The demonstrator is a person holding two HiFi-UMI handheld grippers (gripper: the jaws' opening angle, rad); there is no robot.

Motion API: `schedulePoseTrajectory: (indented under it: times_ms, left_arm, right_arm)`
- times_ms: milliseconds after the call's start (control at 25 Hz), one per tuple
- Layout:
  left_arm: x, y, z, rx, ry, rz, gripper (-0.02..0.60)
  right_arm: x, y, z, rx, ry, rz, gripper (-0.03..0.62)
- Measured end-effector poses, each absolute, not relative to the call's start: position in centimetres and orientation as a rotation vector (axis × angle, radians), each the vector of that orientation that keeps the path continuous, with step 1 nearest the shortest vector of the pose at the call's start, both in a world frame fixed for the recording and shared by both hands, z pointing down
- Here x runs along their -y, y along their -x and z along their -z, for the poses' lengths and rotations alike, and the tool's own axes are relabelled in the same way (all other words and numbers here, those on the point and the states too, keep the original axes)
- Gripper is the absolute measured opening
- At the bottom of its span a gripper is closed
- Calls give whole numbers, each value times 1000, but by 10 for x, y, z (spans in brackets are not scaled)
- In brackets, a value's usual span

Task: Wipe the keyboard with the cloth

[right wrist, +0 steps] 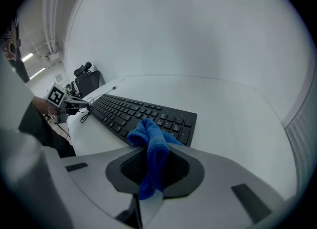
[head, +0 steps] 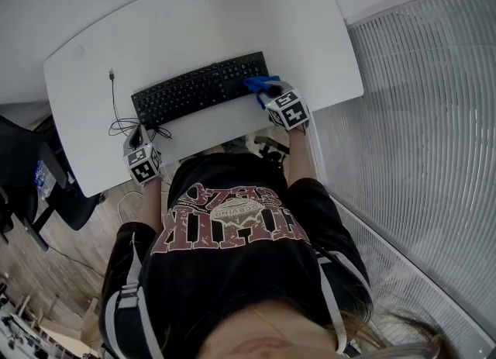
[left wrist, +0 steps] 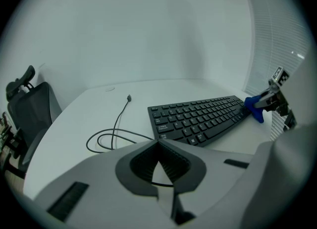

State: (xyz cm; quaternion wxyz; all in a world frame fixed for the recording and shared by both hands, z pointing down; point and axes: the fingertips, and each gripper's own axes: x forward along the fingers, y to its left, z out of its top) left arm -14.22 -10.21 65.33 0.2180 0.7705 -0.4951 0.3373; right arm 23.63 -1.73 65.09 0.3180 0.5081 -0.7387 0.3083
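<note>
1. Right gripper [right wrist: 151,171]: the fingers are clamped on a blue microfibre cloth [right wrist: 151,141]. There is no gap apart from the fabric pinched between them.
2. The cloth bunches out past the right fingertips. A tail hangs back down between the fingers toward the camera.
3. The black keyboard [right wrist: 133,112] lies straight ahead of the right fingertips and runs off to their left. In the head view the cloth [head: 262,83] sits on the keyboard's [head: 201,88] right end, at its near corner, with the right gripper [head: 262,92] directly behind it.
4. Left gripper [left wrist: 158,146]: the fingers are closed tip to tip and hold nothing. Only a small triangular gap shows behind the tips.
5. A coiled black cable [left wrist: 111,136] lies just ahead of the left fingertips and slightly to their left. Its plug end trails further out across the white desk [left wrist: 84,109].
6. The keyboard [left wrist: 198,119] is ahead and right of the left fingers, and its left end is the part nearest them. The cloth [left wrist: 255,105] is at its far right end.
7. In the head view the left gripper [head: 138,134] is at the desk's [head: 232,8] near edge, well apart from the right one.
8. A black office chair [left wrist: 29,109] stands off to the left of the left fingers, beyond the desk edge.
</note>
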Motion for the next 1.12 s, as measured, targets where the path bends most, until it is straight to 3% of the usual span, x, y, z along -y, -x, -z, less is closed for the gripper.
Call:
schedulePoseTrajectory:
  times_ms: [440,1120]
  left_arm:
    - [102,144,-656,1401,-2115,-923,29]
    - [104,112,-633,1391,-2181,-858,29]
  right_arm:
    - [1,-279,-658,1824,-1487,-833,64]
    - [31,-240,-637,1926,-1400,-754,64]
